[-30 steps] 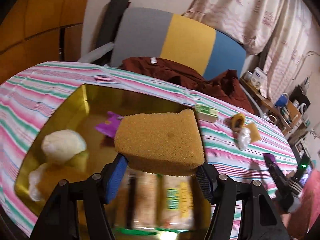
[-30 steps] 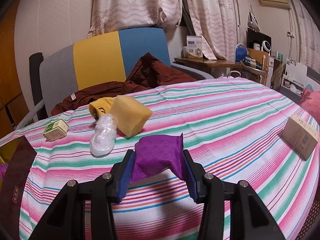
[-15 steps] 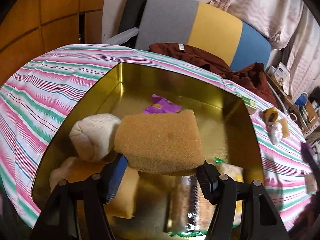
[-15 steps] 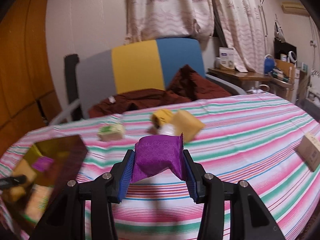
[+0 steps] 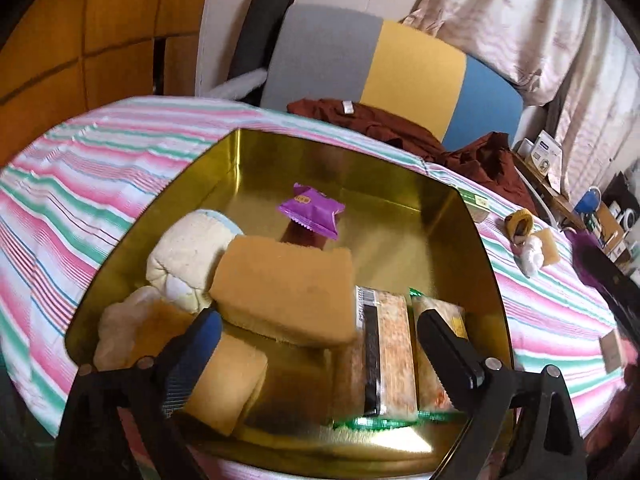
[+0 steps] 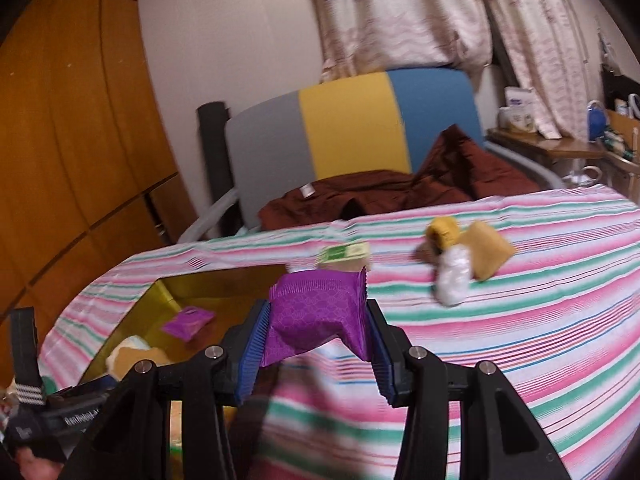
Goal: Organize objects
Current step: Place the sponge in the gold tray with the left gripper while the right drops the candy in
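My left gripper hangs over the gold tin with its jaws opening. The tan sponge lies loose between the fingers, touching neither pad, and rests on the tin's contents. Under and around it are a white bun, a second yellow sponge, cracker packets and a purple packet. My right gripper is shut on another purple packet, held above the striped cloth just right of the tin.
On the cloth beyond lie a small green box, a yellow tape roll, a white plastic wad and a yellow sponge. A grey, yellow and blue chair with a brown garment stands behind the table.
The left jaws spread apart and let the sponge drop into the tin. The right gripper swung left toward the tin, still carrying its purple packet.
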`<state>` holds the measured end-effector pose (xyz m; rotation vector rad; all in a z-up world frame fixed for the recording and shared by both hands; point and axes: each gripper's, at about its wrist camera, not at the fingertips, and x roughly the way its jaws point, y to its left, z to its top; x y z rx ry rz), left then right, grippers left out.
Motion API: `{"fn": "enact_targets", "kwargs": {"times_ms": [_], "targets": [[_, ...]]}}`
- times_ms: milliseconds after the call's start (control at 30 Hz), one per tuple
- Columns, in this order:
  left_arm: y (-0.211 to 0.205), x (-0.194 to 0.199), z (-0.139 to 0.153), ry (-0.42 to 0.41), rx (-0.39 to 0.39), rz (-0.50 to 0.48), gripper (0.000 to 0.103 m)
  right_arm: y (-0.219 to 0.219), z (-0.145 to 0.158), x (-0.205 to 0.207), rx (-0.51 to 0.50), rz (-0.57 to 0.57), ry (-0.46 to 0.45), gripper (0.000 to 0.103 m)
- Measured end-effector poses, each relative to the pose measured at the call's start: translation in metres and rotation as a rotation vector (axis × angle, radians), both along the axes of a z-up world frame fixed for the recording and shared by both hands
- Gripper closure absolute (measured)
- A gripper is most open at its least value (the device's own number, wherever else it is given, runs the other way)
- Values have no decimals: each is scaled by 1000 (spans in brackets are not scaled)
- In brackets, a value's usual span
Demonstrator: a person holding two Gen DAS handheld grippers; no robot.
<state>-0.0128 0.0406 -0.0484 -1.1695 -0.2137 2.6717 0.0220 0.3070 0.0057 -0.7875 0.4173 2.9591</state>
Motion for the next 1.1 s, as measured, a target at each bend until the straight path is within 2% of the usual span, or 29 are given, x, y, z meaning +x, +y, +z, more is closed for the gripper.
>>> {"fn": "enact_targets", "kwargs": {"times_ms": [167, 433, 600, 700, 900, 1100], "targets": [[5, 20, 0, 70, -48, -2, 0, -31, 0, -17, -8, 117, -39, 56], [7, 37, -7, 92, -67, -42, 0, -82, -10, -68, 2, 300, -174, 56], [1, 42, -5, 126, -86, -50, 0, -113, -28, -98, 84, 366, -270, 56], [-3, 40, -5, 128, -86, -43, 0, -120, -39, -110, 83, 371, -308, 56], [-9, 37, -7, 114, -59, -27, 0, -121, -62, -133, -4, 343, -409, 54], [-9, 38, -8, 112, -48, -28, 0, -111, -61, -126, -59, 312, -408, 53]]}}
